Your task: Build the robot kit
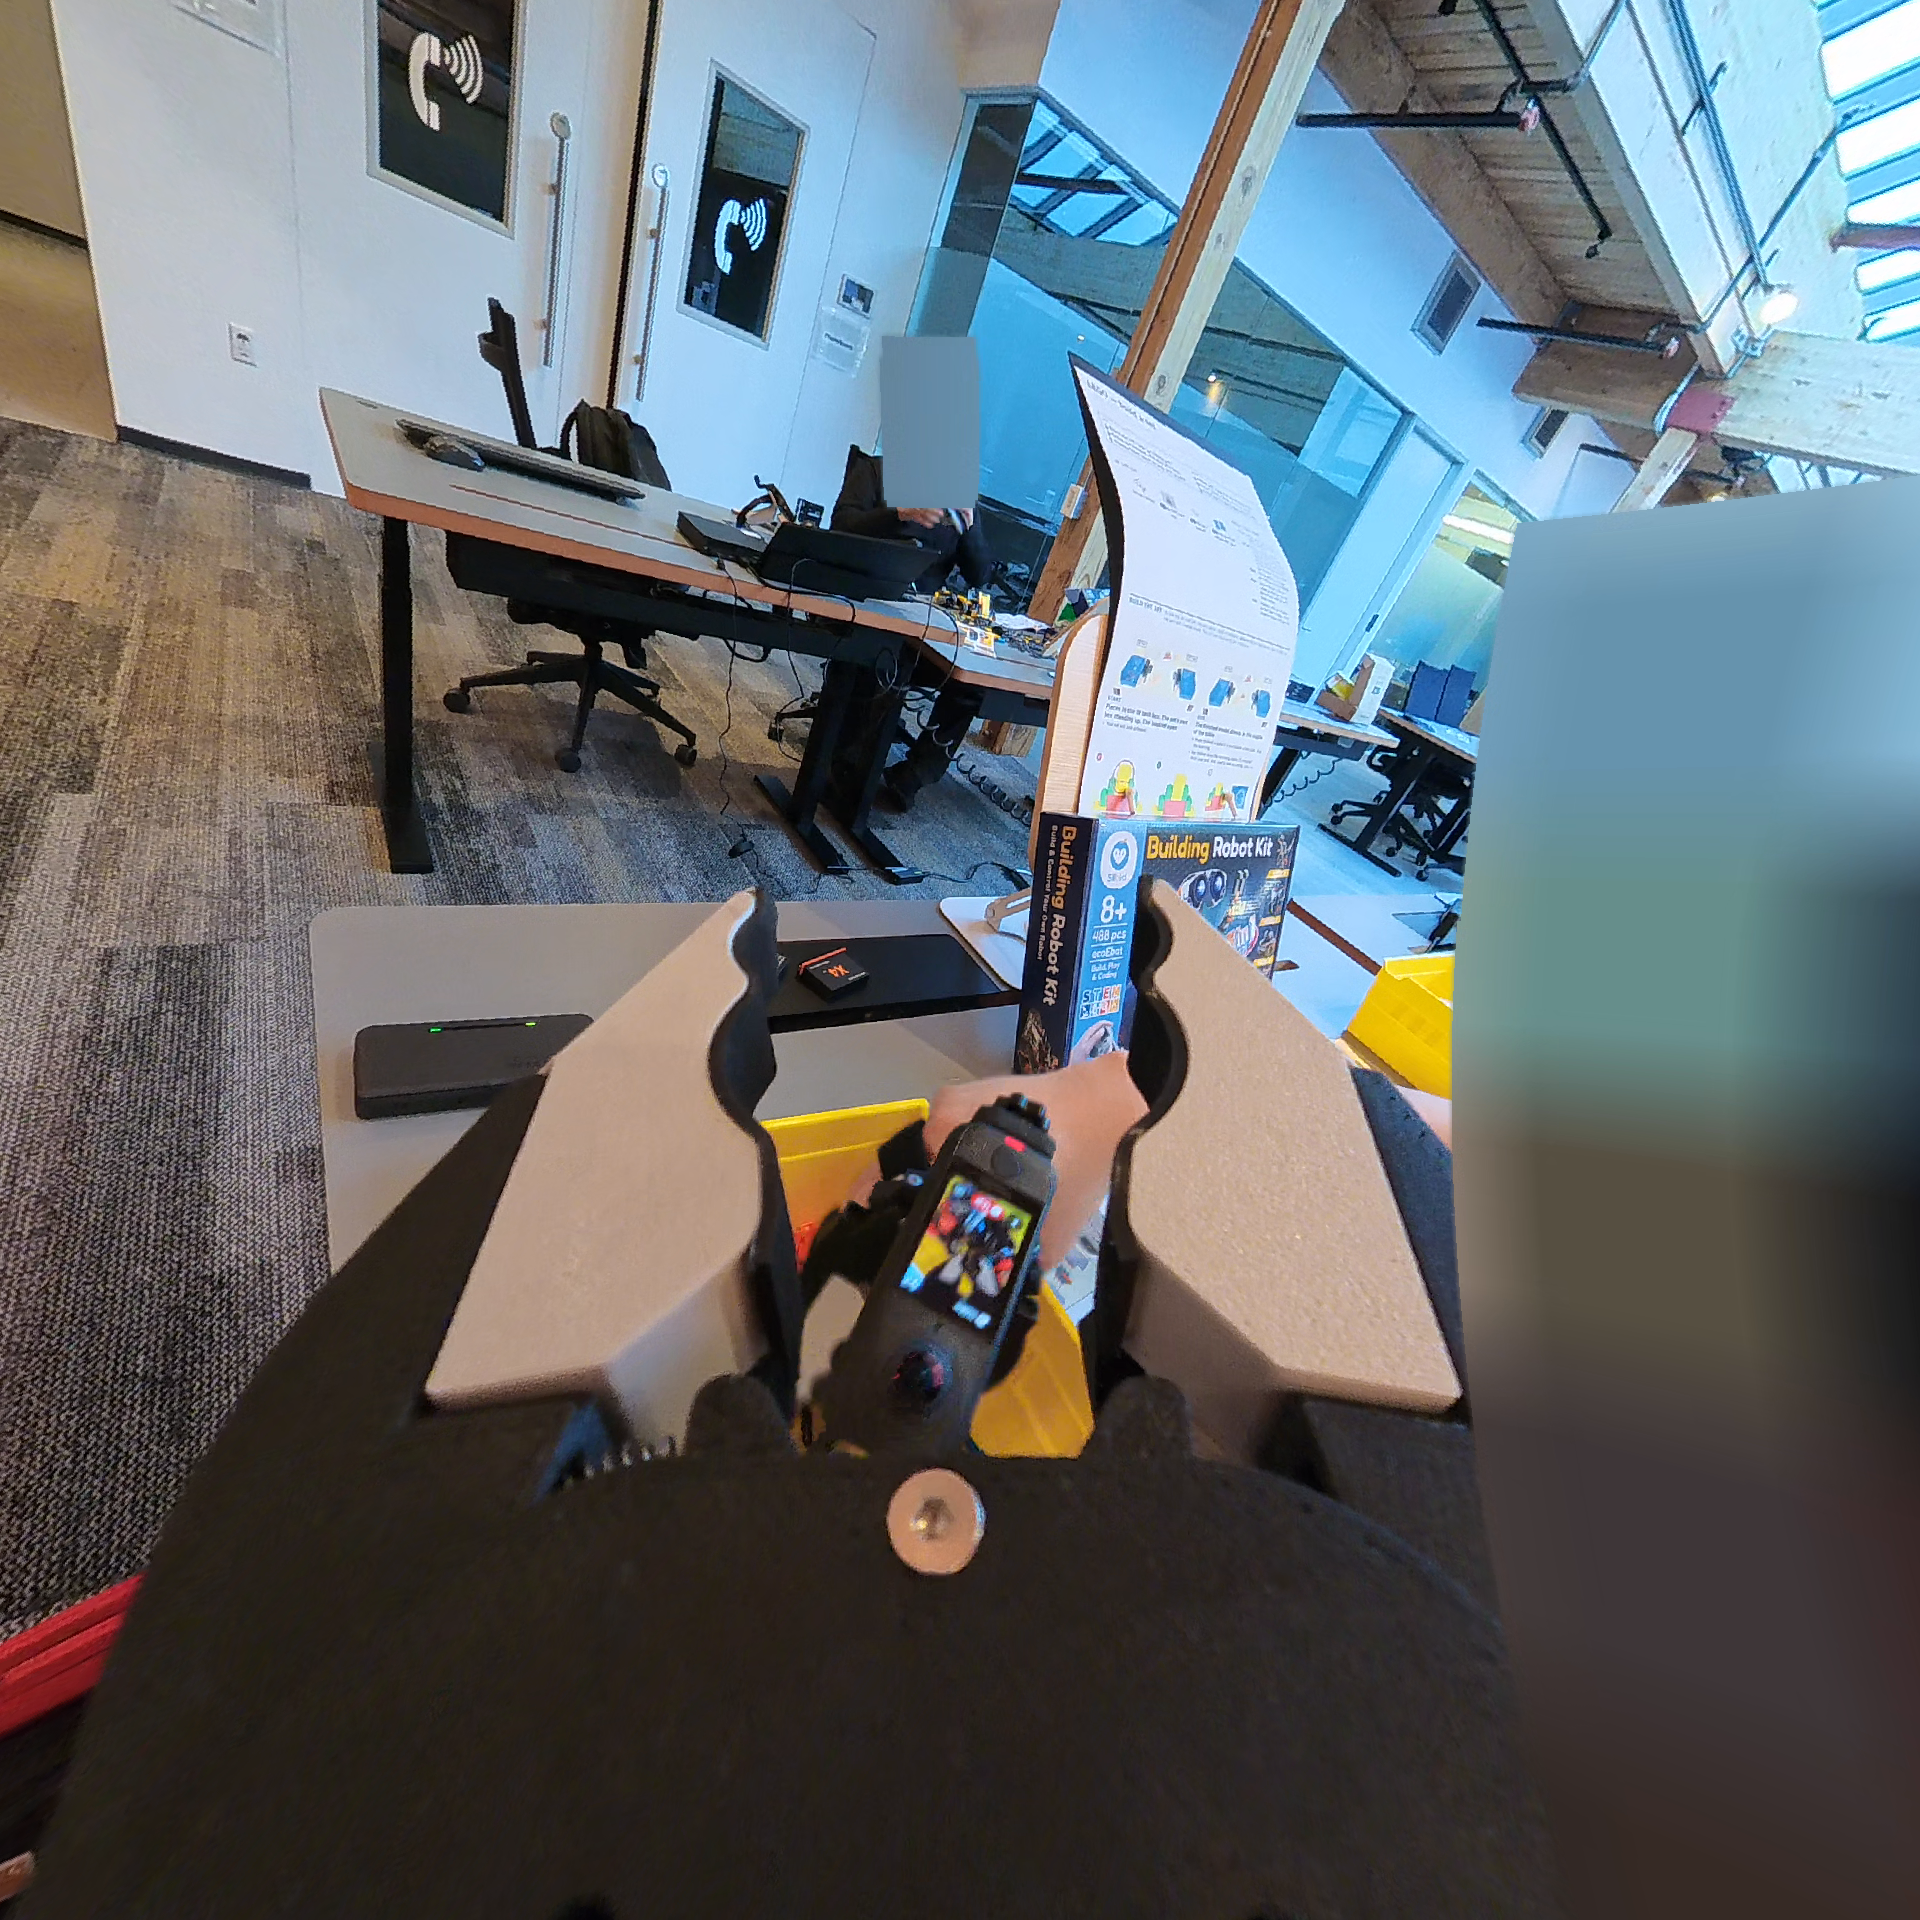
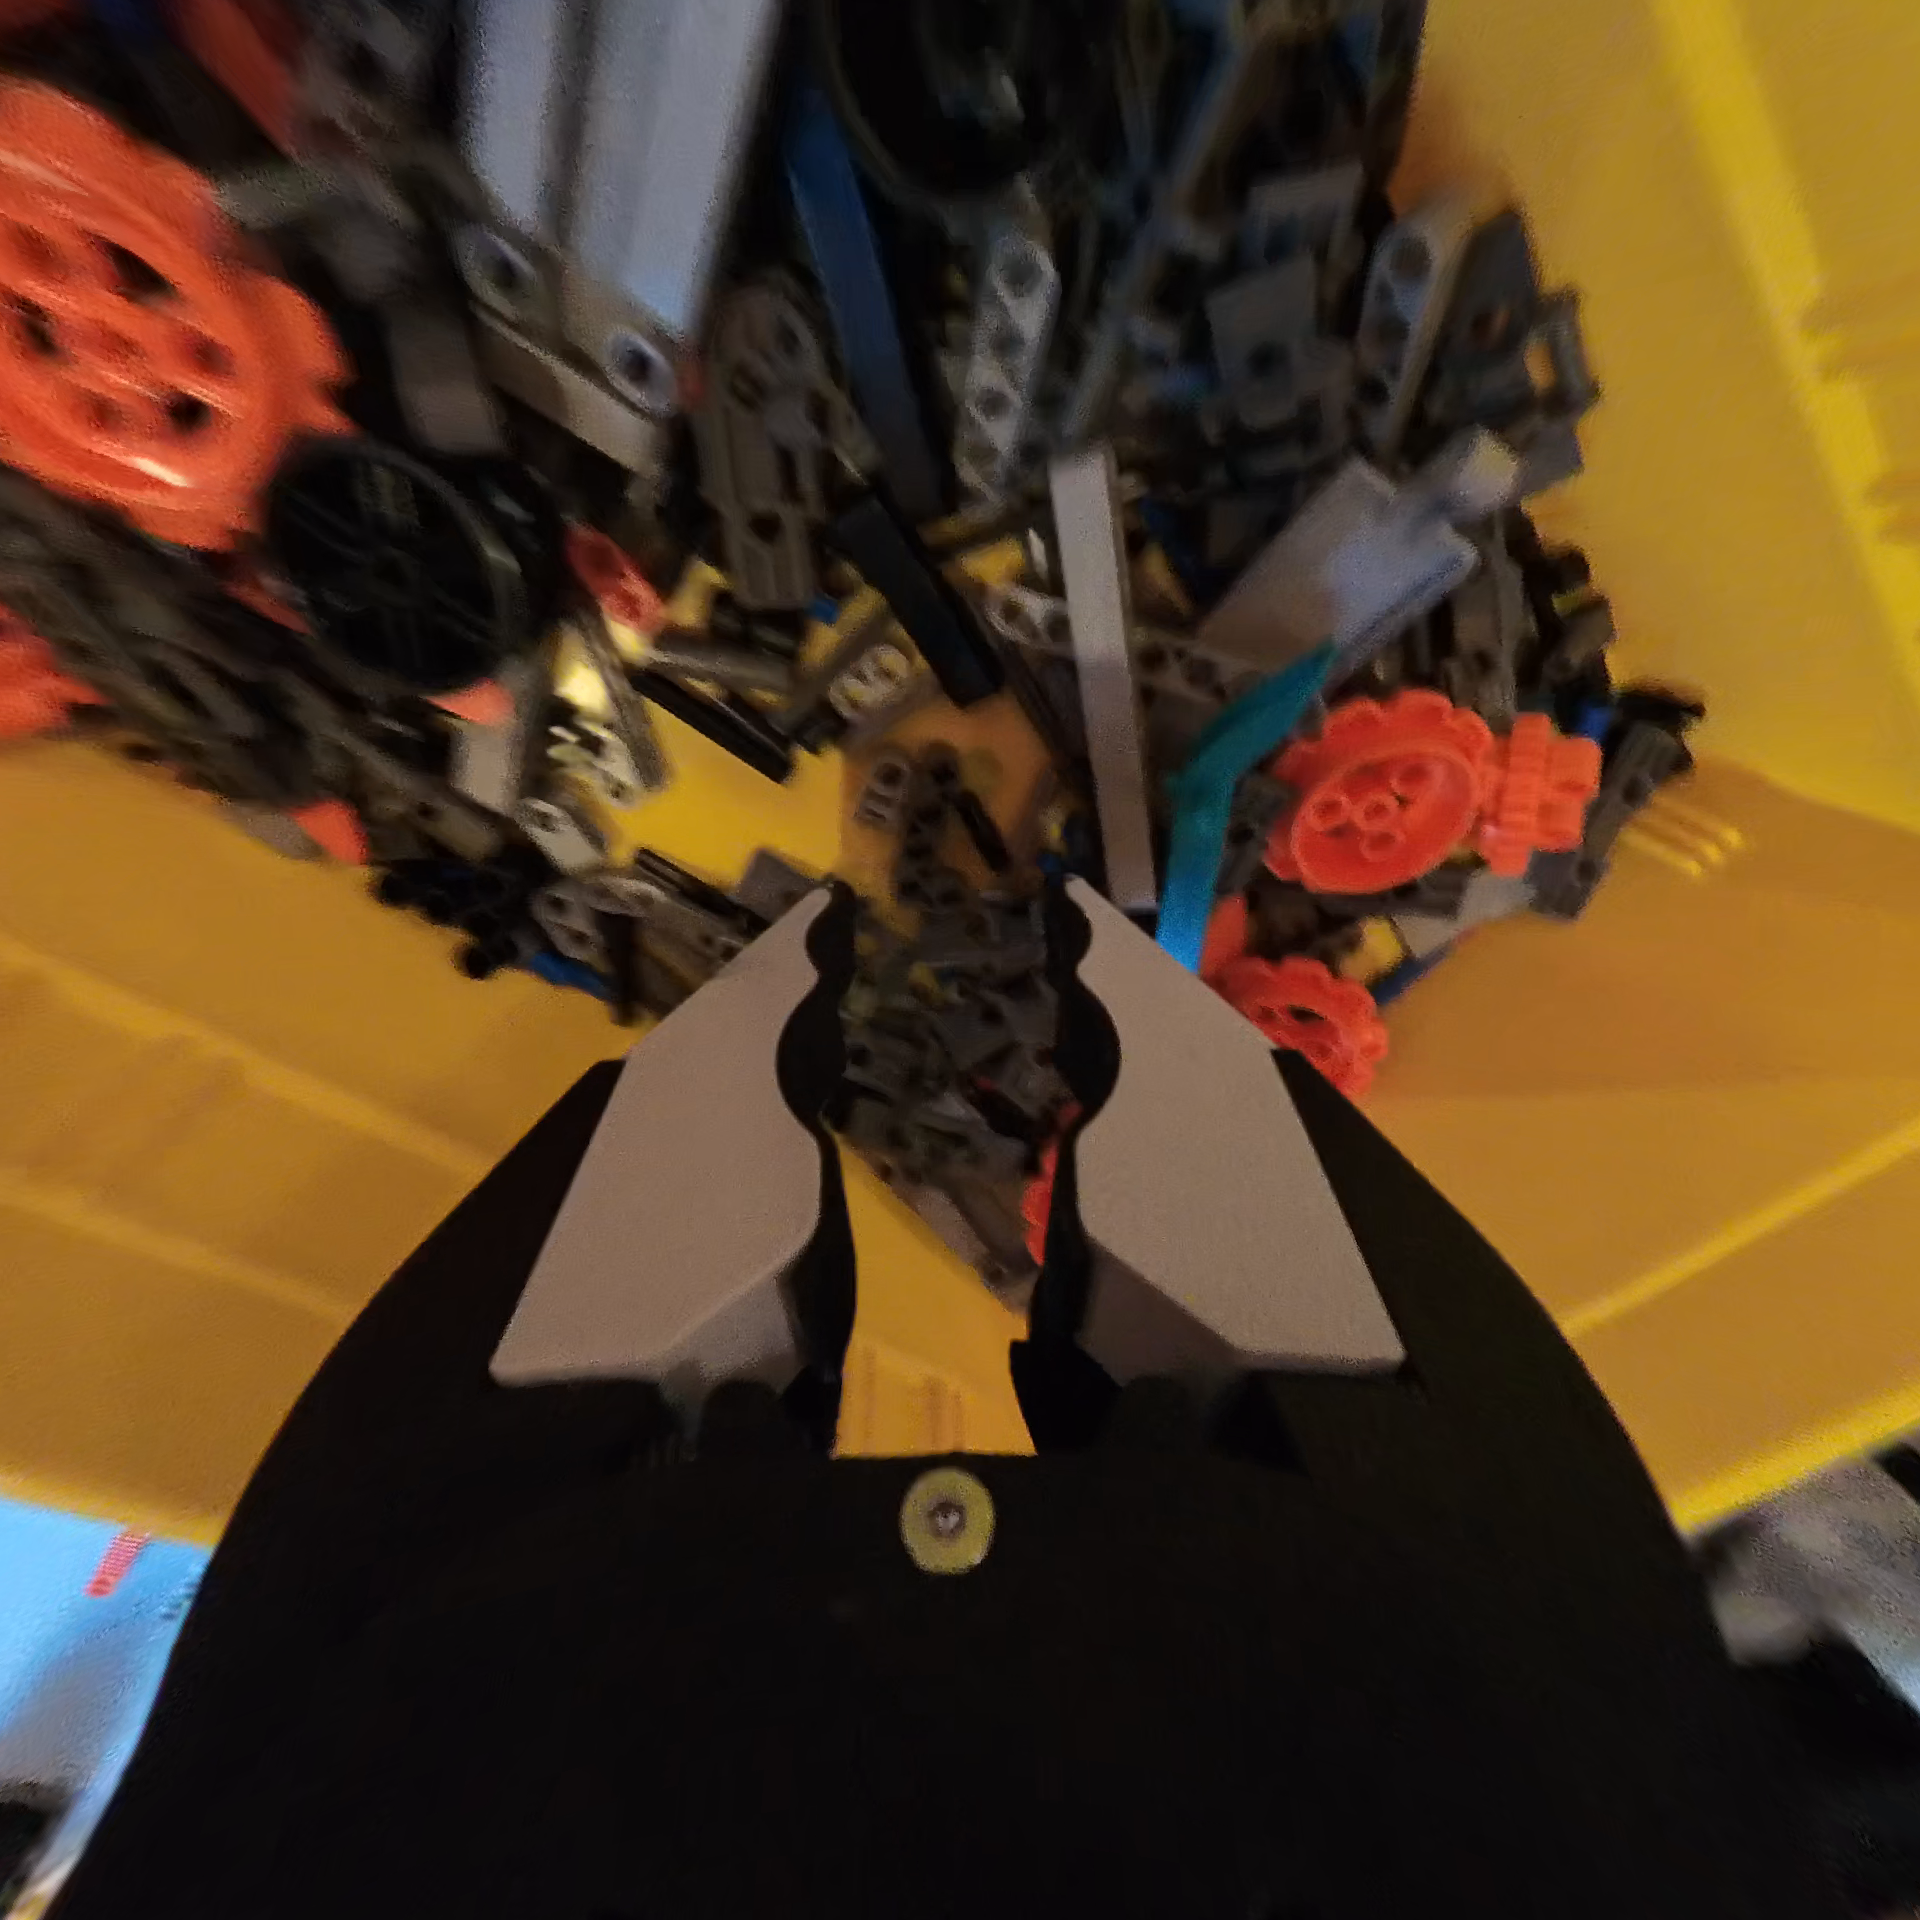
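Note:
My left gripper (image 1: 951,914) is open and empty, held above a grey table (image 1: 540,956). Between its fingers, lower down, a hand (image 1: 1049,1122) holds the other gripper's black camera unit (image 1: 966,1247) over a yellow bin (image 1: 842,1143). In the right wrist view my right gripper (image 2: 945,894) is open, with its tips low inside the yellow bin (image 2: 312,1039), among a pile of small grey and black building pieces (image 2: 935,997). A red piece (image 2: 1042,1195) lies against the inner side of its right finger. The view is blurred.
Red gear wheels (image 2: 1371,800), a large red wheel (image 2: 125,312), a black tyre (image 2: 405,561), a teal piece (image 2: 1216,790) and a grey beam (image 2: 1107,675) lie in the bin. On the table stand a blue kit box (image 1: 1081,935), an instruction sheet (image 1: 1184,623), a black device (image 1: 457,1060) and a second yellow bin (image 1: 1403,1018). One gripper's finger ends stand about 35 centimetres off the other's. The large red wheel (image 2: 125,312) is closer to my right gripper, around 11 centimetres from its tips; the left tips are 35 centimetres off.

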`<state>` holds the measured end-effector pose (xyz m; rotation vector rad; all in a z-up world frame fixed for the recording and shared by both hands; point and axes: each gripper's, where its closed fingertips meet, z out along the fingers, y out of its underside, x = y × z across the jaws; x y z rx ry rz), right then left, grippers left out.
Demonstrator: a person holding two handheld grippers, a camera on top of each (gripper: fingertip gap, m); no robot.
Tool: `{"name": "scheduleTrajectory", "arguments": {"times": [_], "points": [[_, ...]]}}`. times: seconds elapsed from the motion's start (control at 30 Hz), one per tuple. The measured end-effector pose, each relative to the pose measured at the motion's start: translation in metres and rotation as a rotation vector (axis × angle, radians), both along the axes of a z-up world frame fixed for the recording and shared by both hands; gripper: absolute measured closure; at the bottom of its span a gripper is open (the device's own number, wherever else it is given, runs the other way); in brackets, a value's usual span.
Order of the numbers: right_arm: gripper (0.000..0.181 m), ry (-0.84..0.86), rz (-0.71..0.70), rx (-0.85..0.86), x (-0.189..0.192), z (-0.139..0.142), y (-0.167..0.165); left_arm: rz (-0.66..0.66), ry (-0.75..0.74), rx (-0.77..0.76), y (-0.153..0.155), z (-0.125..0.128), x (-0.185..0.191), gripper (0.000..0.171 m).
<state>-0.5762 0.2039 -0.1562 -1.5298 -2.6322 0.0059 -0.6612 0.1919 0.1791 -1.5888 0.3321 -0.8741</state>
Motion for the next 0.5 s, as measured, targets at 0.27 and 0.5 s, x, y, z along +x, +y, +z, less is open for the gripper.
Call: {"name": "scheduleTrajectory", "arguments": {"times": [0.27, 0.5], "points": [[0.107, -0.076, 0.073, -0.416, 0.004, 0.016, -0.103, -0.001, 0.009, 0.001, 0.0, 0.0, 0.002, 0.106], [0.099, -0.091, 0.155, -0.224, -0.011, -0.004, -0.114, -0.006, 0.008, 0.002, -0.001, 0.0, 0.002, 0.106]]}}
